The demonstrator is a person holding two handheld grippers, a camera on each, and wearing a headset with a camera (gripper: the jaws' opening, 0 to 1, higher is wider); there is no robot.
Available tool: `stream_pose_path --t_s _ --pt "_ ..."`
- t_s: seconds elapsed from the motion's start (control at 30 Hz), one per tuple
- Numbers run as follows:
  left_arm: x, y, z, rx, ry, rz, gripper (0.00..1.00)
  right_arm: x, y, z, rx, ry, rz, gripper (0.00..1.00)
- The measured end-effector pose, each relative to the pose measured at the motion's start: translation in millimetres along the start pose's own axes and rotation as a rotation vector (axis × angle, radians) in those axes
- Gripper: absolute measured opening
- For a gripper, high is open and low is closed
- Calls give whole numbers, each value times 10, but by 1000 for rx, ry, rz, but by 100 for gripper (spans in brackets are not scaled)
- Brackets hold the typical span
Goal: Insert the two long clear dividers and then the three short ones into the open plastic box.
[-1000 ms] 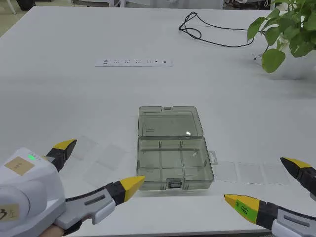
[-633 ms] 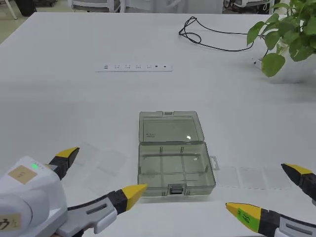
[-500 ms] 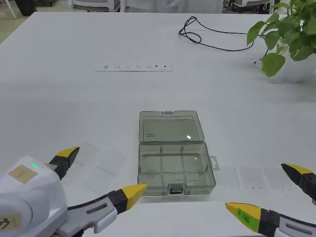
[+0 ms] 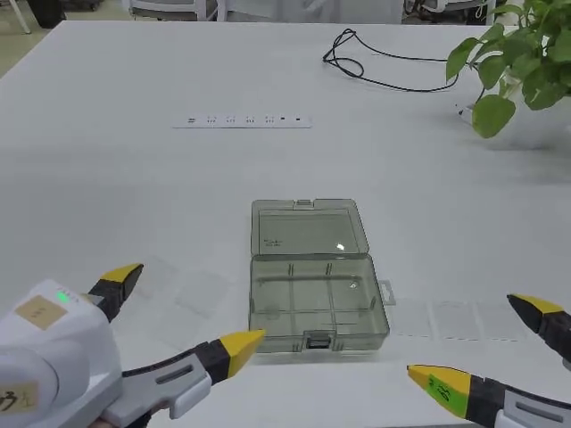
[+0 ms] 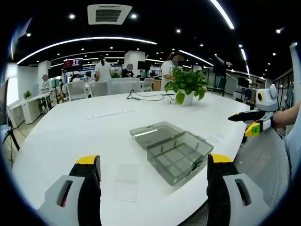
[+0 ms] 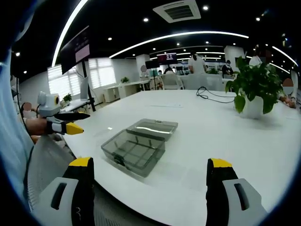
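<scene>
Centrally, plastic box [image 4: 317, 294], between wide-spread fingers [image 4: 239, 342]

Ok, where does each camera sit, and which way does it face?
Head view: on the headset, looking down and forward at the open plastic box; left gripper and right gripper enter below.
Left gripper view: rides that gripper, facing the box from its left; own fingers below.
Right gripper view: likewise, from the box's right; own fingers below.
Shared: the box; each gripper view catches the other gripper.
</scene>
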State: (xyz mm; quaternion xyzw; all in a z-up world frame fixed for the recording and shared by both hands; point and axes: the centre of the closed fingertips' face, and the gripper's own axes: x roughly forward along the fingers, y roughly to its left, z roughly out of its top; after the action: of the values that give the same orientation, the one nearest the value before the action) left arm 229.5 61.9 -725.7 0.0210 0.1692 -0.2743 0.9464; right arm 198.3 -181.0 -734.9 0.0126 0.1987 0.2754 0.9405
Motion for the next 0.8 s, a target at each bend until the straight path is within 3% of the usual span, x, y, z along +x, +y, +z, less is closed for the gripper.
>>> stream_pose_path --t_s 0.8 --pt "1 4 -7 -6 7 0 96 -11 -18 25 -3 -11 -12 100"
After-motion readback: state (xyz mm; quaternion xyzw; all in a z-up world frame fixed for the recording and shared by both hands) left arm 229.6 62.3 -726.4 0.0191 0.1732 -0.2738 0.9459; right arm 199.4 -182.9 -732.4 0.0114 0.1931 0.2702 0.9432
